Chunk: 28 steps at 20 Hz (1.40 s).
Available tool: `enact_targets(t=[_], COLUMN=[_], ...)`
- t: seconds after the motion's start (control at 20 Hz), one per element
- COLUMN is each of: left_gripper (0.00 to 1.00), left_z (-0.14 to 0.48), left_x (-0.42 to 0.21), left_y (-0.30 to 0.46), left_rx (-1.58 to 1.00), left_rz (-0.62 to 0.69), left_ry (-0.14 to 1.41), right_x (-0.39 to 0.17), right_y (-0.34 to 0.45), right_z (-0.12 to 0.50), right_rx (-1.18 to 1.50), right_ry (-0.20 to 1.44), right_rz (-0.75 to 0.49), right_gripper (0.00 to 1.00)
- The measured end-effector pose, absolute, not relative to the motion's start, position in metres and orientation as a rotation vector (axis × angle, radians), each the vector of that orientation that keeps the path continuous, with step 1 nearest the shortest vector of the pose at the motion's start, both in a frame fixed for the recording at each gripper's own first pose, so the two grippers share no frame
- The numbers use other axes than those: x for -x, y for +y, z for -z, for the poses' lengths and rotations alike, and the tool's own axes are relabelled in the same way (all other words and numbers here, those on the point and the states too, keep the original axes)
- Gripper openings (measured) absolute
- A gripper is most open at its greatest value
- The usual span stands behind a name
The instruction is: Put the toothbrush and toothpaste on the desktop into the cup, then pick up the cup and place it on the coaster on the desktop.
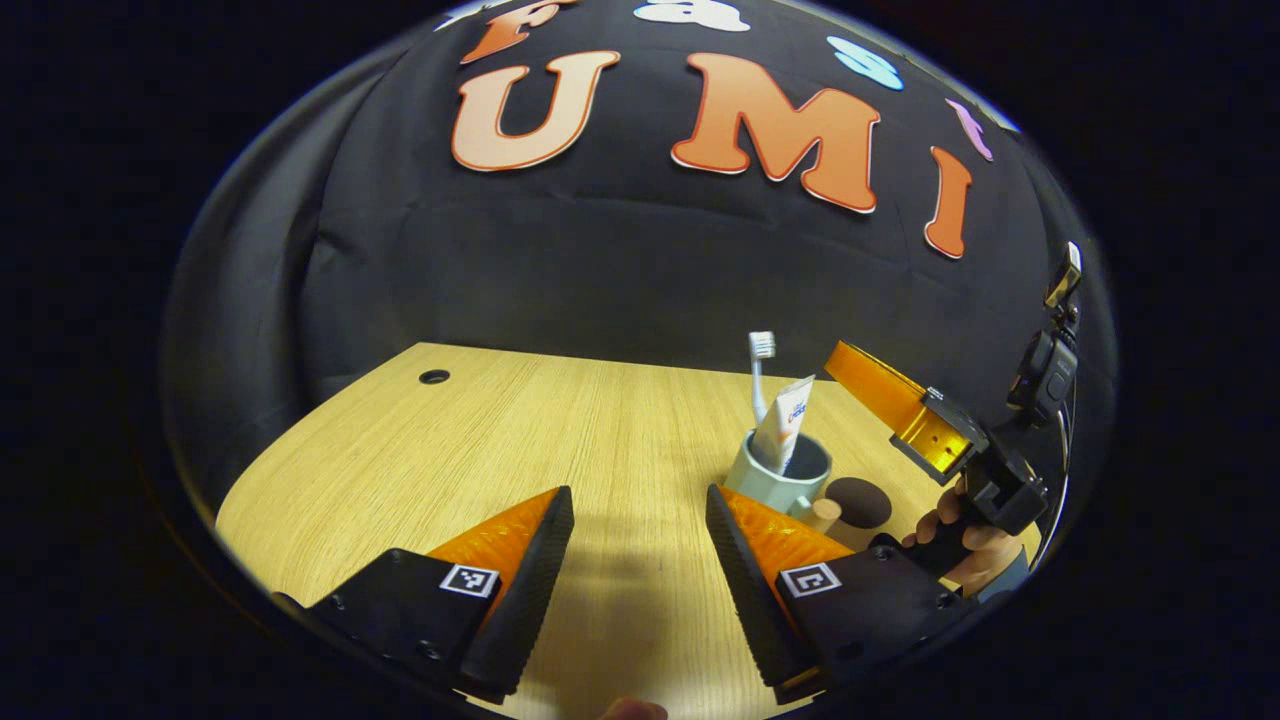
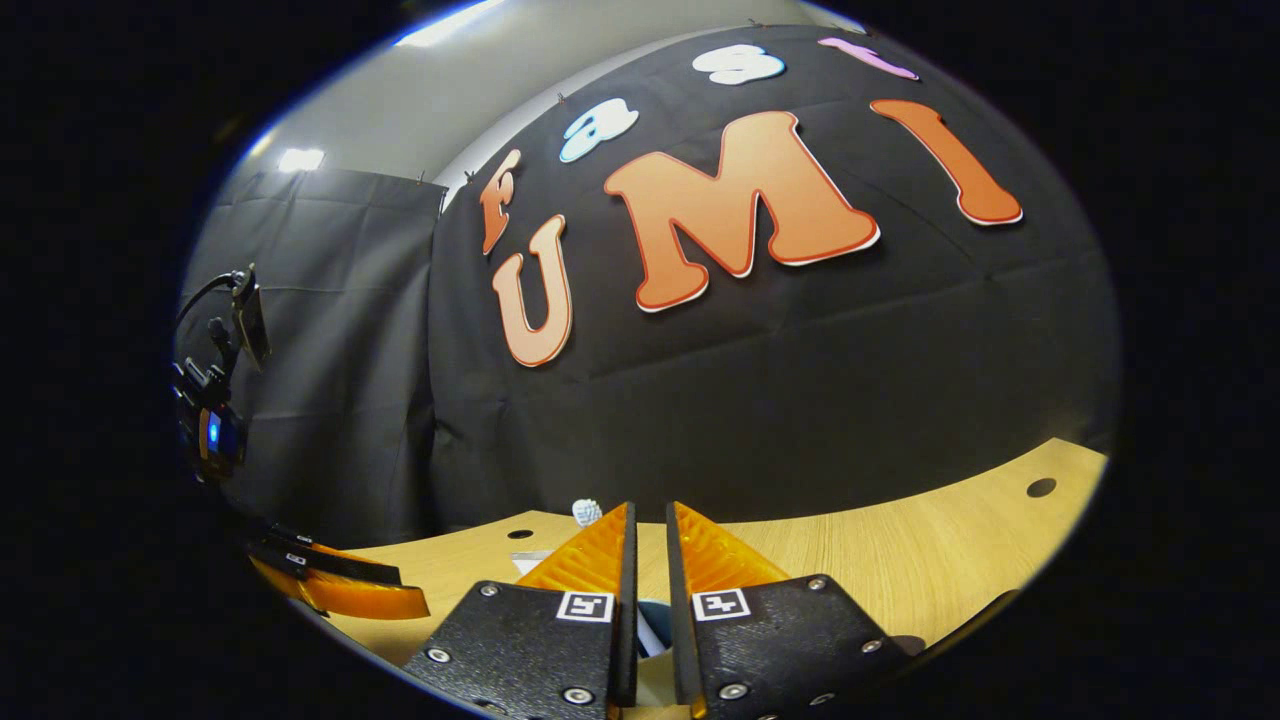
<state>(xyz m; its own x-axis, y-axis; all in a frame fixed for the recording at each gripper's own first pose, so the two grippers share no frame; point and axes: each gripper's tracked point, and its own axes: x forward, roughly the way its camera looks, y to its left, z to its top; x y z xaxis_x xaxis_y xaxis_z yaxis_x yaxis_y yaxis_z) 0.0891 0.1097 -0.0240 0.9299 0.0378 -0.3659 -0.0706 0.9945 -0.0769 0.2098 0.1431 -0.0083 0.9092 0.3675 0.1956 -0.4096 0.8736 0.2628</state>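
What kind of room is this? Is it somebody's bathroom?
Probably not a bathroom. It looks like a recording booth: black cloth hangs as the wall behind a bare wooden desk, and a cup holding a toothbrush and toothpaste stands on the desk like a prop.

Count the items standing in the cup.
2. In the left gripper view, the toothbrush stands bristles-up at the far side of the cup, and the toothpaste leans beside it. Anything lower inside would be hidden.
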Motion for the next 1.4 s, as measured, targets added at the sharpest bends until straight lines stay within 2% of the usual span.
enact_targets(t=[0.1, 0.15, 0.2, 0.25, 0.3, 0.35, 0.45, 0.55, 0.65, 0.9, 0.95, 1.0, 1.4], left_gripper=[0.87, 0.87, 0.87, 0.87, 0.87, 0.87, 0.87, 0.87, 0.87, 0.87, 0.88, 0.88, 0.87], left_z=[0.01, 0.005, -0.002, -0.007, -0.012, -0.017, -0.023, -0.02, -0.011, 0.019, 0.022, 0.024, 0.046], left_x=[-0.092, -0.093, -0.096, -0.099, -0.104, -0.104, -0.113, -0.12, -0.124, -0.125, -0.125, -0.126, -0.125], left_y=[0.094, 0.086, 0.079, 0.073, 0.066, 0.059, 0.046, 0.042, 0.037, 0.023, 0.022, 0.022, -0.006], left_rx=[0.097, 0.101, 0.099, 0.094, 0.091, 0.089, 0.087, 0.069, 0.066, 0.12, 0.133, 0.138, 0.115], left_rz=[-0.017, 0.005, 0.023, 0.038, 0.052, 0.067, 0.097, 0.096, 0.102, 0.127, 0.128, 0.121, 0.145], left_ry=[0.37, 0.37, 0.37, 0.372, 0.378, 0.389, 0.419, 0.479, 0.558, 0.807, 0.851, 0.884, 1.081], right_x=[-0.197, -0.188, -0.177, -0.168, -0.159, -0.149, -0.137, -0.124, -0.112, -0.088, -0.084, -0.081, -0.074], right_y=[0.135, 0.13, 0.126, 0.12, 0.112, 0.103, 0.085, 0.069, 0.055, 0.007, -0.002, -0.01, -0.057], right_z=[0.004, 0.0, -0.006, -0.011, -0.015, -0.019, -0.026, -0.035, -0.036, -0.042, -0.041, -0.041, -0.029], right_rx=[-0.283, -0.272, -0.264, -0.252, -0.231, -0.202, -0.145, -0.119, -0.104, -0.031, -0.034, -0.042, -0.108], right_ry=[-0.122, -0.113, -0.118, -0.126, -0.136, -0.146, -0.162, -0.175, -0.168, -0.171, -0.174, -0.177, -0.159], right_rz=[-0.406, -0.415, -0.423, -0.424, -0.422, -0.415, -0.384, -0.361, -0.345, -0.261, -0.249, -0.237, -0.168], right_gripper=[0.24, 0.33, 0.38, 0.53, 0.49, 0.63, 0.76, 0.83, 0.88, 0.92, 0.97, 0.92, 0.93])
